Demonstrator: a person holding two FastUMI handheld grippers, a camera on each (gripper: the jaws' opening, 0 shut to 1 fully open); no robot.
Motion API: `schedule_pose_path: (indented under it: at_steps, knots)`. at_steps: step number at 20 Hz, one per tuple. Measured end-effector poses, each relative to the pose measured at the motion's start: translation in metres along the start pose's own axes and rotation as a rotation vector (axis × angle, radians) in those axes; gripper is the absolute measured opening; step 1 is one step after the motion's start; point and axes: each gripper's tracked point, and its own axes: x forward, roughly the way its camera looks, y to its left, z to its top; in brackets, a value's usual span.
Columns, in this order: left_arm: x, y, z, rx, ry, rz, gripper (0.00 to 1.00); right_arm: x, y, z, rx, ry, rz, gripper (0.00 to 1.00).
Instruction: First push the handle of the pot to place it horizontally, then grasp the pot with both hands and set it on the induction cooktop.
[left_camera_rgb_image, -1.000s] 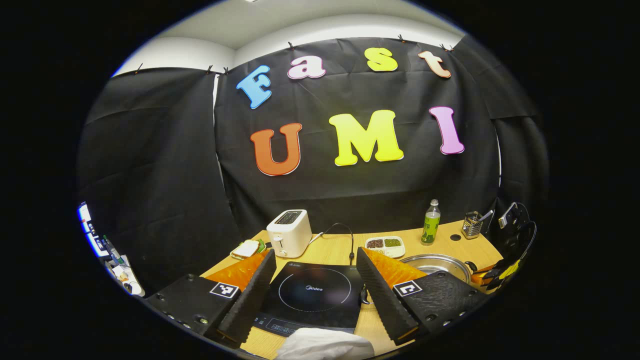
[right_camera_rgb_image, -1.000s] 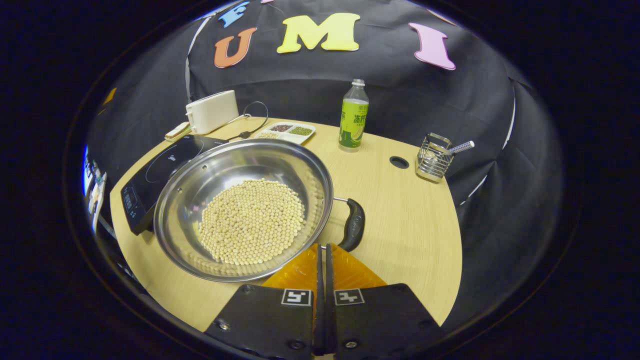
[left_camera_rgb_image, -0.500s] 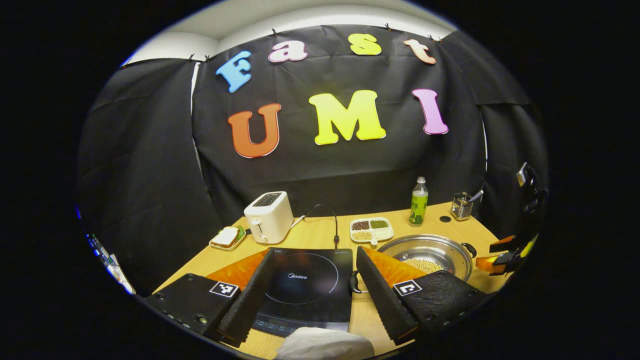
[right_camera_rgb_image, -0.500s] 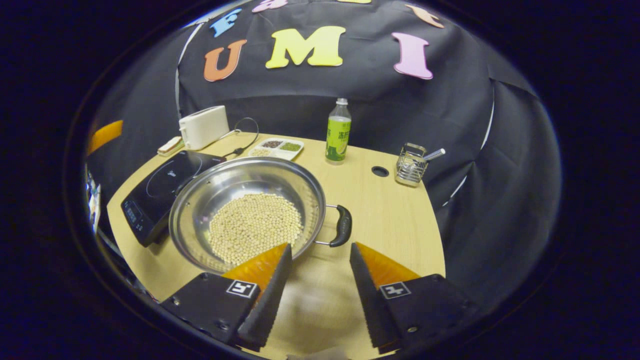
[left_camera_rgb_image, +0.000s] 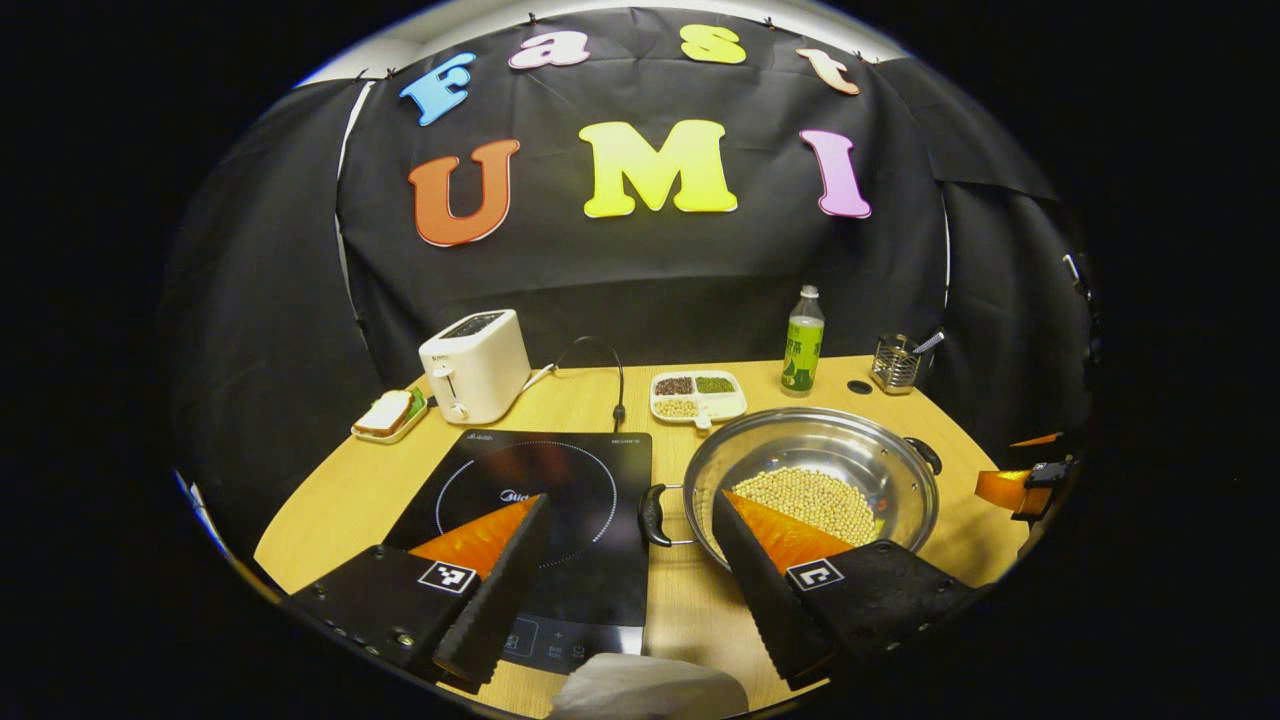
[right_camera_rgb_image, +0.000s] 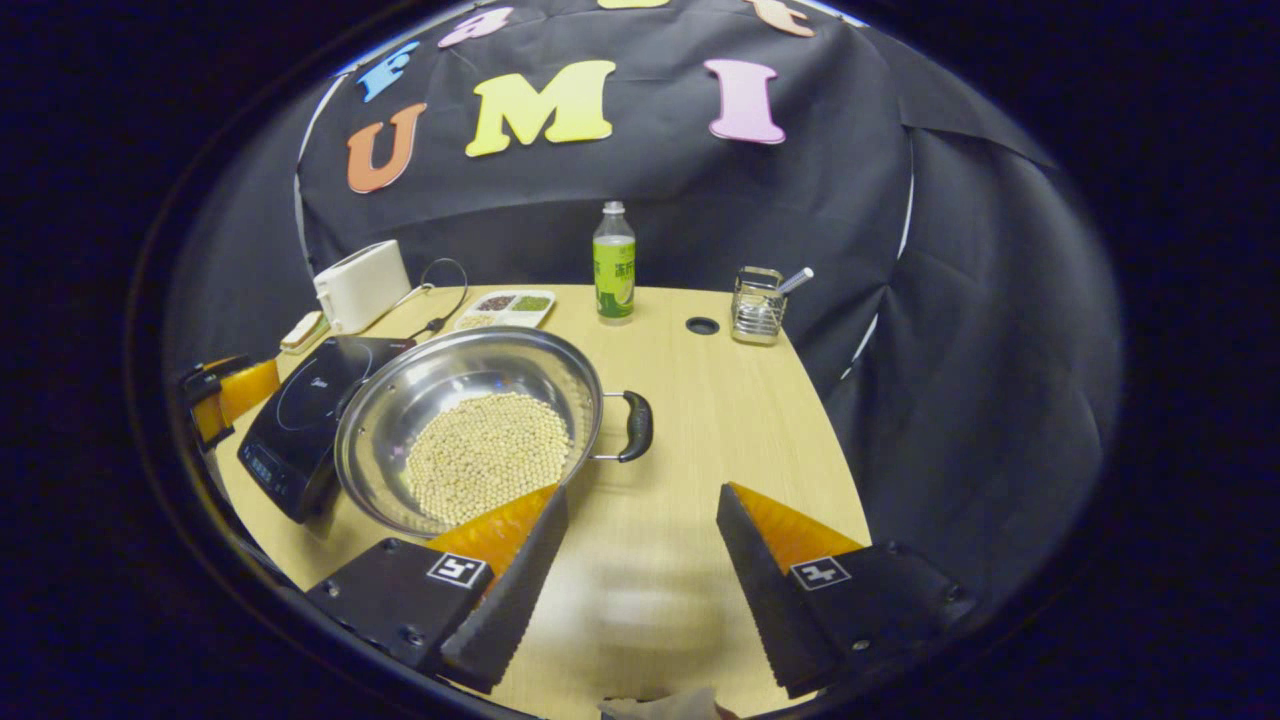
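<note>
A steel pot (left_camera_rgb_image: 800, 440) with pale beans (left_camera_rgb_image: 812, 500) stands on the wooden table, right of the black induction cooktop (left_camera_rgb_image: 540, 480). Its two black handles (left_camera_rgb_image: 653, 515) (left_camera_rgb_image: 925, 455) point left and right. My left gripper (left_camera_rgb_image: 630, 500) hovers open at the table's front, its line of sight between cooktop and pot, near the left handle. In the right gripper view the pot (right_camera_rgb_image: 470, 365) lies left of centre, with its right handle (right_camera_rgb_image: 636, 425) ahead of my open right gripper (right_camera_rgb_image: 642, 492). Neither gripper holds or touches anything. The right gripper (left_camera_rgb_image: 1020, 485) and left gripper (right_camera_rgb_image: 225, 395) flank the pot.
At the back stand a white toaster (left_camera_rgb_image: 475, 365), a divided dish of beans (left_camera_rgb_image: 697, 396), a green bottle (left_camera_rgb_image: 802, 340) and a wire holder (left_camera_rgb_image: 895, 365). A sandwich plate (left_camera_rgb_image: 388, 412) sits far left. Bare table (right_camera_rgb_image: 720, 420) lies right of the pot.
My right gripper, shut beside the pot's handle one second ago, has opened and drawn back. My left gripper has tipped down toward the table, bringing the pot and cooktop into fuller view.
</note>
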Motion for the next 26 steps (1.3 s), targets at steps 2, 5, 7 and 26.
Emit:
schedule_pose_path:
  at_steps: [2, 5, 7, 26]
  knots:
    - [0.007, -0.007, -0.007, 0.001, 0.017, -0.011, 0.96, 0.004, -0.002, -0.001, 0.012, 0.005, -0.006, 0.96]
    - [0.021, -0.016, -0.017, 0.005, 0.049, -0.022, 0.97, 0.013, 0.000, 0.001, 0.007, 0.016, 0.011, 0.96]
    - [0.031, -0.017, -0.021, 0.014, 0.065, -0.011, 0.96, 0.024, 0.005, 0.004, 0.002, 0.028, 0.027, 0.96]
    - [0.104, -0.027, -0.057, 0.013, 0.219, 0.034, 0.97, 0.122, 0.018, 0.029, -0.098, 0.114, 0.077, 0.96]
